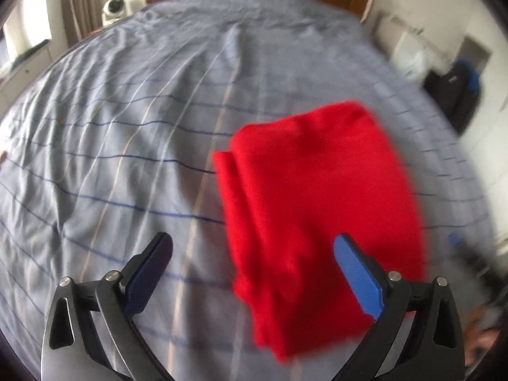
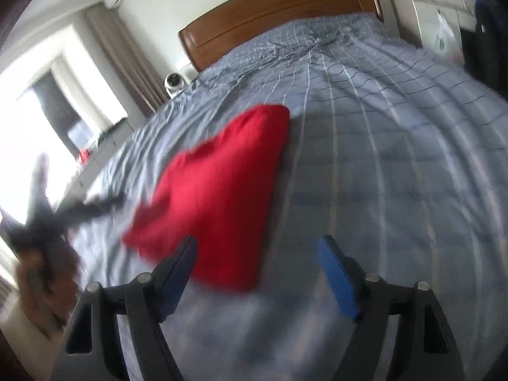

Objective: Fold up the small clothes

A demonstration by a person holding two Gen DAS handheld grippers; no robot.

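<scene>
A folded red garment [image 1: 317, 203] lies on the bed's blue-grey checked sheet [image 1: 111, 146]. My left gripper [image 1: 254, 247] is open and empty, above the garment's near left edge, its right finger over the red cloth. In the right wrist view the same garment [image 2: 219, 197] lies ahead and to the left. My right gripper [image 2: 257, 250] is open and empty, its left finger over the garment's near edge. The left gripper [image 2: 41, 219] shows blurred at the left edge of that view, held in a hand.
A wooden headboard [image 2: 279, 9] stands at the far end of the bed. A white round device [image 2: 174, 84] sits beside the bed near curtains and a window. White furniture and a dark bag [image 1: 454, 92] stand along the right side.
</scene>
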